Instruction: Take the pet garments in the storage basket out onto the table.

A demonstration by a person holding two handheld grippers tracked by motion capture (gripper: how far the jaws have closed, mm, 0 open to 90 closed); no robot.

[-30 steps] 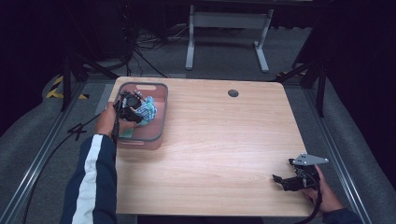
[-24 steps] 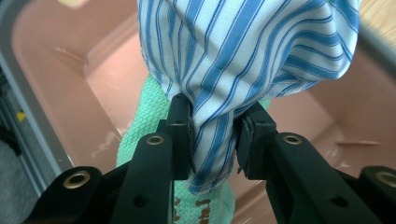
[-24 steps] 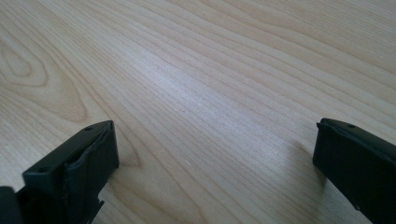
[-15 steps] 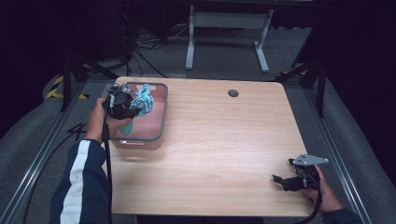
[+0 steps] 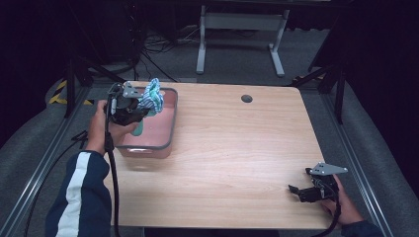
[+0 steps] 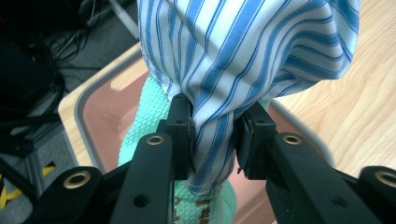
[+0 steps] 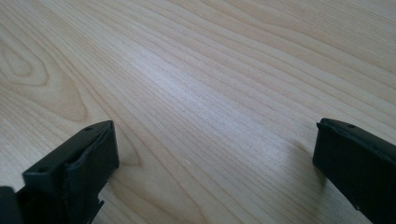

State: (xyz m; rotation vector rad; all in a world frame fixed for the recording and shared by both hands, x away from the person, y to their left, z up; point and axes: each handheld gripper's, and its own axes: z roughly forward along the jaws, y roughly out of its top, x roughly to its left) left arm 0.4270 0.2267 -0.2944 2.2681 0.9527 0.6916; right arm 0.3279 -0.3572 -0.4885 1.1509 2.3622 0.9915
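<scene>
The left tool (image 6: 212, 140) pinches a striped cloth (image 6: 243, 56) above the pink bin (image 5: 165, 133) at the surface's far-left corner, probably to lift it out. The right tool (image 7: 215, 172) rests wide near the right edge.

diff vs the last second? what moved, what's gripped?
The left gripper, shut on the striped cloth, has lifted it up out of the pink bin; a green cloth hangs beside it. The right gripper stayed open, low over the table.
</scene>
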